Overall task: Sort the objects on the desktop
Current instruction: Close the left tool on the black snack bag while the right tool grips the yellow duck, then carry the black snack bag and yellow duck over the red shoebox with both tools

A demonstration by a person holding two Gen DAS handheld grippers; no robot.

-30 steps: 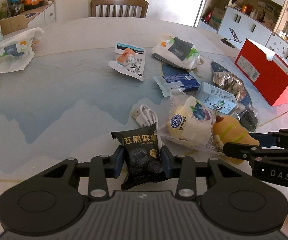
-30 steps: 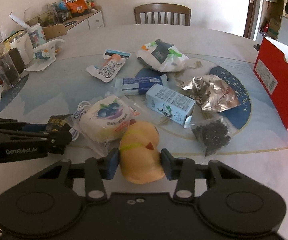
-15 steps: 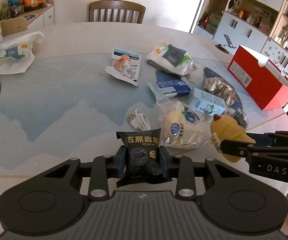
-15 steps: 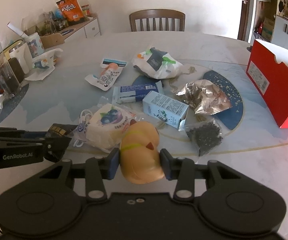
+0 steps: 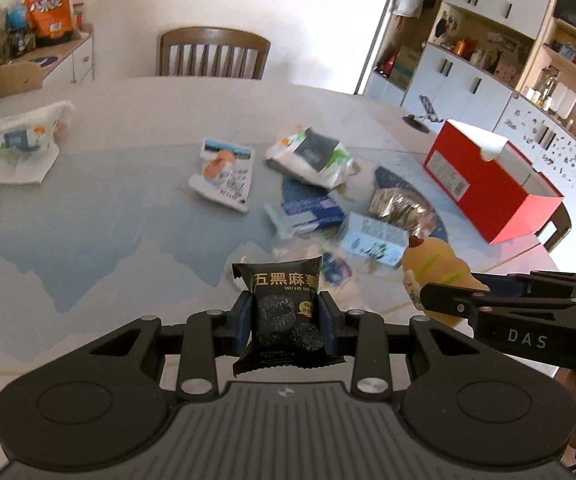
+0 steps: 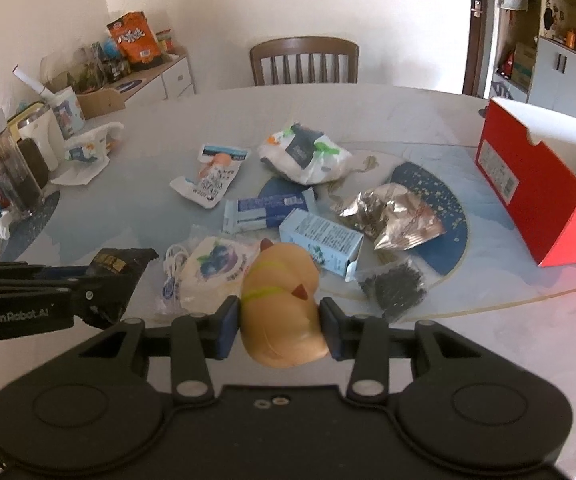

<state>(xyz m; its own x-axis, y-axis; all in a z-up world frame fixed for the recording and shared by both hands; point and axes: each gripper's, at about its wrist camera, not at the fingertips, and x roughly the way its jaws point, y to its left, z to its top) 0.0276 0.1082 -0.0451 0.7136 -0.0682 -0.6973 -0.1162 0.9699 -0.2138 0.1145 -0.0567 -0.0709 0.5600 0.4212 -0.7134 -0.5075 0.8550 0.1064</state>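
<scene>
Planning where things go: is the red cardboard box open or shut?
Open. The red cardboard box has no lid on top, and its white inner walls show.

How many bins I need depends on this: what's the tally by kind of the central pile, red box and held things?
Packets and bags: 7 (black packet, orange-print packet, white bag, blue wrapper, foil bag, dark-bits bag, blueberry packet)
Boxes: 2 (blue carton, red box)
Toys: 1 (yellow toy)
Cables: 1 (white cable)
Total: 11
</scene>
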